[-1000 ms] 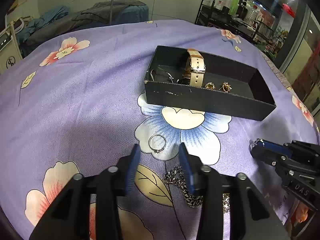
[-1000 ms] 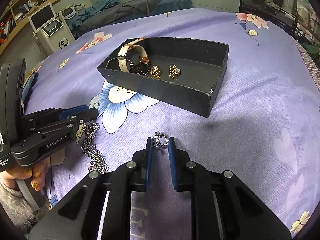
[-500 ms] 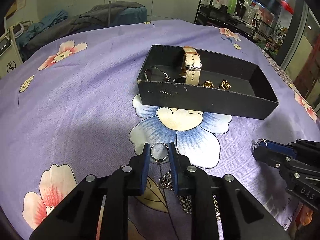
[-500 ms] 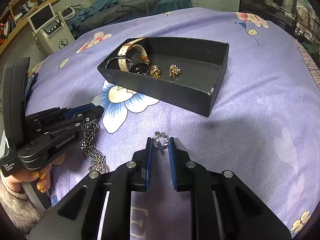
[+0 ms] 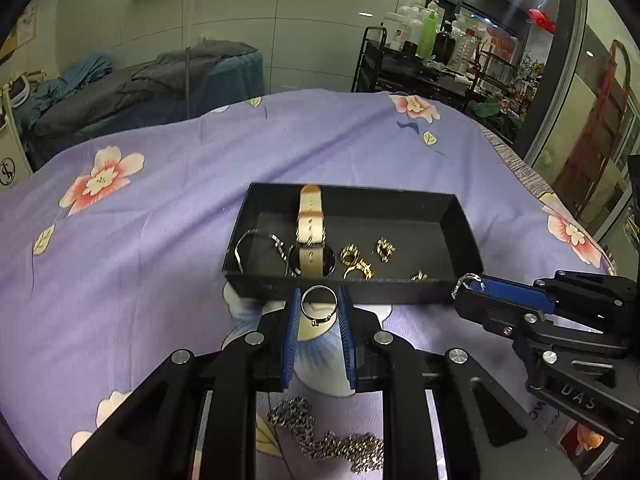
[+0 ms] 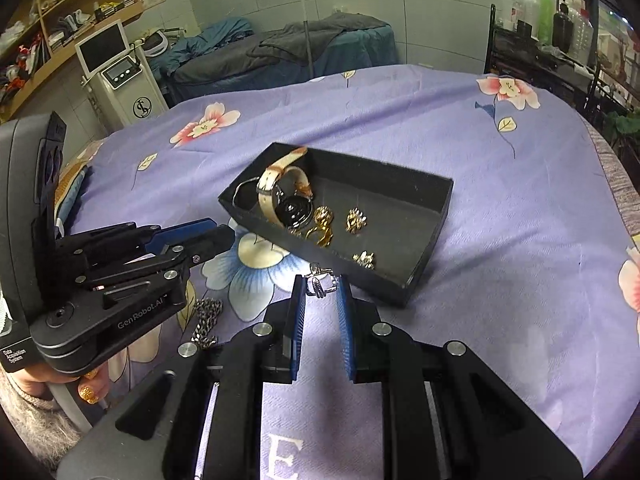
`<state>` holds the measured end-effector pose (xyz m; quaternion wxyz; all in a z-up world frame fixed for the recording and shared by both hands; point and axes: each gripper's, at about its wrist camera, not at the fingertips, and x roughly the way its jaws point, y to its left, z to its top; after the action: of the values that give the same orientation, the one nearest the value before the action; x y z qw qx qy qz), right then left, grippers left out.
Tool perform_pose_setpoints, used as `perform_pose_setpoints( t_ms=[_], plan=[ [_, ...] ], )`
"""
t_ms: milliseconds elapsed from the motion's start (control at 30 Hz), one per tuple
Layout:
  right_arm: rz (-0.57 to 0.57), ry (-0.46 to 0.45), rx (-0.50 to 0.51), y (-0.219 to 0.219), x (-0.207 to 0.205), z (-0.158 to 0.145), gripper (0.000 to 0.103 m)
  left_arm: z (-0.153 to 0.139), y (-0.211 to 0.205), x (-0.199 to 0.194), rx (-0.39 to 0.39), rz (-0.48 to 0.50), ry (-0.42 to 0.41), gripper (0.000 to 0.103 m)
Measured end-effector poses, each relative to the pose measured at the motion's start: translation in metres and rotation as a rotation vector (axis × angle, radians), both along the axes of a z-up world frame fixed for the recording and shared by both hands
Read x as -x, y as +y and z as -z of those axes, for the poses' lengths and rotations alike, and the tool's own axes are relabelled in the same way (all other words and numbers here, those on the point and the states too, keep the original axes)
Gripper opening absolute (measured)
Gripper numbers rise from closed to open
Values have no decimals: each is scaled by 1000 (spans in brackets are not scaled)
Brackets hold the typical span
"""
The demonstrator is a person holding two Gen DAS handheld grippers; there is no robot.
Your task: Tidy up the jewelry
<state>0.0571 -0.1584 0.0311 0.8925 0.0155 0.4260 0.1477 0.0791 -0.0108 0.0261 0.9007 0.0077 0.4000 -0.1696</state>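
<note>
Silver ring (image 5: pixel 319 306) sits pinched between left hand-held gripper (image 5: pixel 319 312) fingertips.

left gripper (image 5: pixel 319 300): raised off the cloth, level, blue pads pinching a ring (image 5: pixel 319 305) at the tips | right gripper (image 6: pixel 321 282): raised, tilted down, pads clamped on a second ring (image 6: pixel 320 283) | left hand (image 6: pixel 68 392): wrapped round its handle

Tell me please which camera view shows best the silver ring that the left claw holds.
The left wrist view. There the silver ring faces the camera as a full circle between the blue pads of the left claw, in front of the black tray. In the right wrist view the left claw appears side-on and hides this ring.
</note>
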Motion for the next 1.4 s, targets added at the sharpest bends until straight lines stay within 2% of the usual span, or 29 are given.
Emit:
perform_pose_setpoints(
  t_ms=[200,400,467,500,533,733,833,967,1200,1400],
  plan=[
    [42,13,-7,-18,-31,3,17,-7,-19,-22,-22,44,-21,19],
    [59,3,8,-25,-40,5,18,-3,-20,-27,-32,51,-15,19],
    [65,-4,18,-25,-39,5,27,-4,-17,-25,-35,48,-18,26],
    [74,-11,16,-27,-38,4,41,-4,-15,-24,-37,39,-23,36],
    [83,-16,12,-28,-37,4,45,-5,-12,-23,-37,28,-28,43],
    [75,-35,20,-24,-18,-4,45,-9,20,-12,-13,-42,-31,64],
    [35,-33,43,-14,-3,-1,45,-1,41,-5,0,-85,6,66],
    [-21,18,44,1,13,14,46,15,60,11,3,-129,46,71],
    [-105,93,44,28,36,41,46,41,64,33,-14,-146,111,74],
    [-165,122,45,45,48,52,46,52,65,44,-24,-163,134,75]
  ],
)
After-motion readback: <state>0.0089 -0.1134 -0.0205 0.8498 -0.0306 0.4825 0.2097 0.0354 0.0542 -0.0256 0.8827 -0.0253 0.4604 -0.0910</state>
